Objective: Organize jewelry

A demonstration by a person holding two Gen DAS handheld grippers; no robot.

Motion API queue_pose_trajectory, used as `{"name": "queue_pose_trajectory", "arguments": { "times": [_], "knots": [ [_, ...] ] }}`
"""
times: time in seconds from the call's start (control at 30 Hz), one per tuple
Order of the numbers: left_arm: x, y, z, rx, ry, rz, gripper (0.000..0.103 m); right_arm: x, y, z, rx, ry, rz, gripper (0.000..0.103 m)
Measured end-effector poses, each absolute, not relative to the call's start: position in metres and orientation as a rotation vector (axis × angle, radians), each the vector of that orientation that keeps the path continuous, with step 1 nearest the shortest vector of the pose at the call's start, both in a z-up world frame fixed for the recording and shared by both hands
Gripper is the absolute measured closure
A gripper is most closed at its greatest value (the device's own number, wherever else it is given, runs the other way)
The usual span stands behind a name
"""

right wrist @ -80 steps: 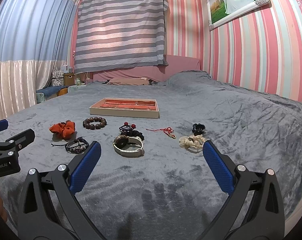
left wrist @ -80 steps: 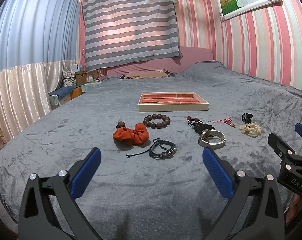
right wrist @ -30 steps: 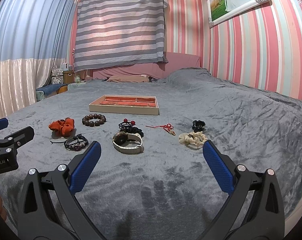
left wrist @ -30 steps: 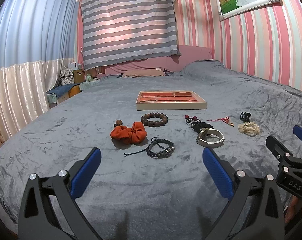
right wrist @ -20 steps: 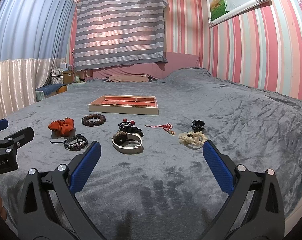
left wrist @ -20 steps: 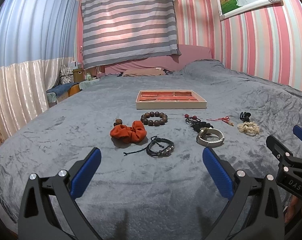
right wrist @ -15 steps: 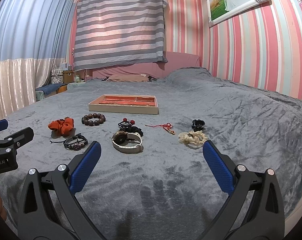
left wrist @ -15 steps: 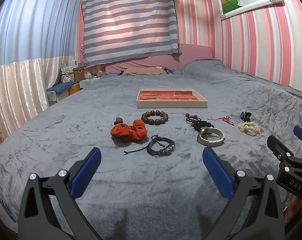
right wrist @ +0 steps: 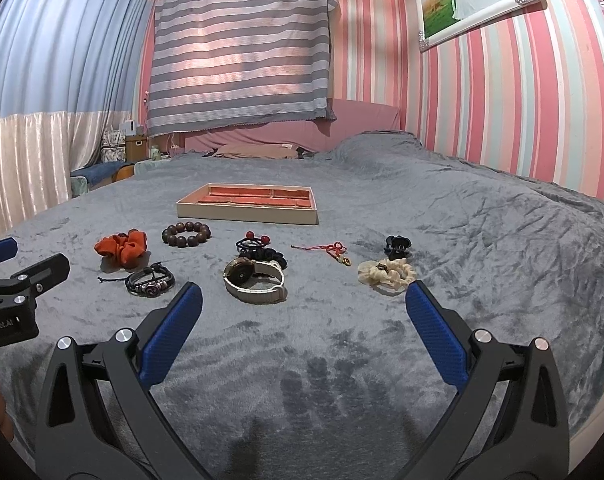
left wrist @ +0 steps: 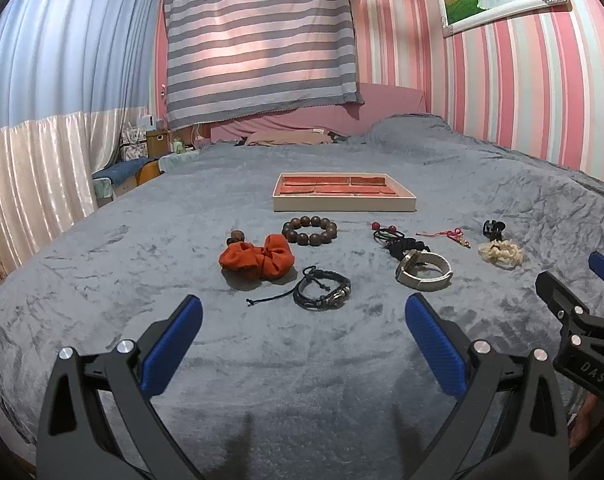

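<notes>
Nothing has moved since the earlier frames: both views shift only slightly, every item lies where it did, so sorting has not started.

Left gripper: blue-padded fingers spread wide, holding nothing, hovering over the near edge of the bed. Right gripper: same, fingers spread, empty.

Items sit loose on the grey plush bedspread, all well short of the cream tray with orange-lined compartments, which sits farther back and looks empty.
- Left: orange fabric scrunchie, small brown bead piece just behind it, dark wooden bead bracelet nearer the tray.
- Near centre: black braided cord bracelet, closest to the left gripper.
- Right of centre: wristwatch with cream strap, black hair ties with red beads just behind it.
- Far right: red knotted cord charm, black claw clip, cream scrunchie.

Likely first pick: cord bracelet for the left, watch for the right.

The bedspread is soft and wrinkled, so thin cords sink into the pile. Room: pink striped wallpaper, grey striped curtain over the window, framed wedding photo upper right, blue and white drapes on the left.
</notes>
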State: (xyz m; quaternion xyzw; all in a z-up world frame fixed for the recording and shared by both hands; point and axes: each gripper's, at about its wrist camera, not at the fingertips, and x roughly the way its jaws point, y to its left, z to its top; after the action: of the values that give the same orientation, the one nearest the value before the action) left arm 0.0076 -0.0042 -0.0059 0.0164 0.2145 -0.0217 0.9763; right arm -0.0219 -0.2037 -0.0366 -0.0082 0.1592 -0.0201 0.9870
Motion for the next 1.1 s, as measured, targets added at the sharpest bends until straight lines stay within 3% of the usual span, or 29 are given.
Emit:
{"name": "queue_pose_trajectory", "arguments": {
  "times": [0.47, 0.93, 1.1],
  "knots": [
    [0.043, -0.012, -0.002, 0.035, 0.446, -0.061, 0.004, 0.008, -0.214, -0.025, -0.038, 0.350, -0.038, 0.004],
    [0.124, -0.039, -0.027, 0.055, 0.566, -0.105, 0.004, 0.106, -0.283, -0.040, -0.058, 0.499, -0.070, 0.004],
    [0.138, -0.046, -0.040, 0.088, 0.602, -0.110, 0.005, 0.140, -0.299, -0.056, -0.058, 0.575, -0.049, 0.020]
  ]
}}
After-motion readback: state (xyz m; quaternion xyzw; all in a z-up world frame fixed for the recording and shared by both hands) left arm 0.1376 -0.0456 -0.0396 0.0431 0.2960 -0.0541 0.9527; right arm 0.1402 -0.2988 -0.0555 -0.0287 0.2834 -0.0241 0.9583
